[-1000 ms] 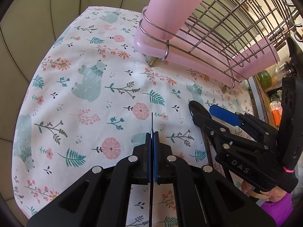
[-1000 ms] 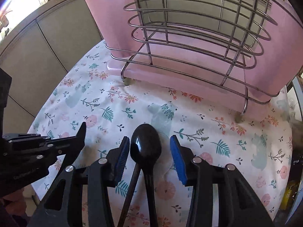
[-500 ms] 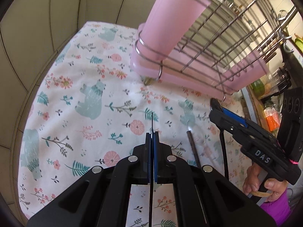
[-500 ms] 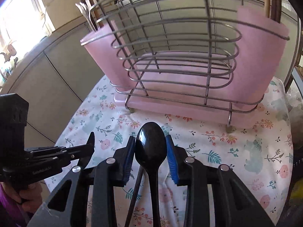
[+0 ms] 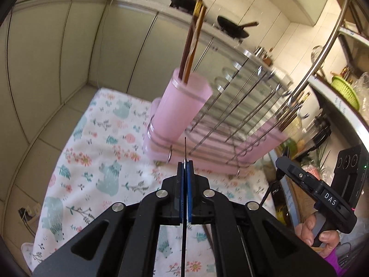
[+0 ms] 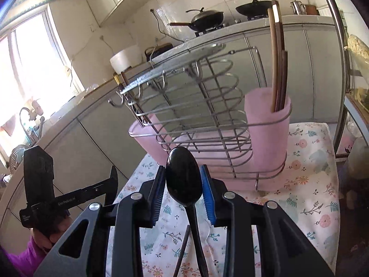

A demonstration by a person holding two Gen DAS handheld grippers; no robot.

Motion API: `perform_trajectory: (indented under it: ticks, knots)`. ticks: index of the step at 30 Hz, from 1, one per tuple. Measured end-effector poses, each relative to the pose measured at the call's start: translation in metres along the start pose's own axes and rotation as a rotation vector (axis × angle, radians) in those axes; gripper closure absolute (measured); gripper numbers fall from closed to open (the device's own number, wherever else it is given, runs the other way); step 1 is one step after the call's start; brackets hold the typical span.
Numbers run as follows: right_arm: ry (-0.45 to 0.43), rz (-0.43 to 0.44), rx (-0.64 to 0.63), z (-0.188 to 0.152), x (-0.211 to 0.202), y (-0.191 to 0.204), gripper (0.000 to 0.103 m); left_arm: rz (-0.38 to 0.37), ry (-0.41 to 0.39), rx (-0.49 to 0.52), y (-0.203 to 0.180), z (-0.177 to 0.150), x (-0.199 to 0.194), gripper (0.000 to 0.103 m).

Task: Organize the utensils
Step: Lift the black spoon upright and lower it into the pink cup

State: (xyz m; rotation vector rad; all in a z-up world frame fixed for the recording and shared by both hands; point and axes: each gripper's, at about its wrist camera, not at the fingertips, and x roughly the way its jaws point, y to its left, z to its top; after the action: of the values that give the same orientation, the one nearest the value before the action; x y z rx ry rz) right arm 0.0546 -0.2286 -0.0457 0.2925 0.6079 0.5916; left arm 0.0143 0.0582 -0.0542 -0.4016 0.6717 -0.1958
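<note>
my right gripper (image 6: 183,185) pinches the black spoon (image 6: 183,173) bowl-up, aimed at the pink cup (image 6: 267,127) upper right; left gripper (image 5: 185,175) clamps a thin blade (image 5: 185,147) edge-on.

A glossy black spoon (image 6: 183,175) sits between the blue-padded fingers (image 6: 208,198) of a black gripper (image 6: 183,196). Behind it, pale pink cups (image 6: 268,129) hold brown chopsticks (image 6: 278,57) in a silver wire rack (image 6: 196,106). The white cloth (image 5: 92,161) below carries a print of teal bears, pink flowers and green leaves. The other black gripper (image 5: 185,180) also shows blue pads, and the cabinets (image 5: 69,46) are grey-green.
</note>
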Motion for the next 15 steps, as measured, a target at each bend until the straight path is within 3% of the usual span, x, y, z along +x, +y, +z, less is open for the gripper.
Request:
perform_trajectory:
  ticks: [2,6,15]
  knots:
    - [-0.031,-0.007,0.0,0.007,-0.012,-0.001,0.095,-0.013,-0.045,0.005,-0.005,0.005,-0.008,0.102]
    - [-0.054,-0.017,0.004,0.015,-0.021,-0.005,0.098,-0.032,-0.103,0.004,-0.01,0.012,-0.019,0.102]
    - [-0.059,-0.014,0.025,0.01,-0.014,-0.004,0.098,0.01,-0.106,0.012,-0.011,0.006,-0.016,0.102]
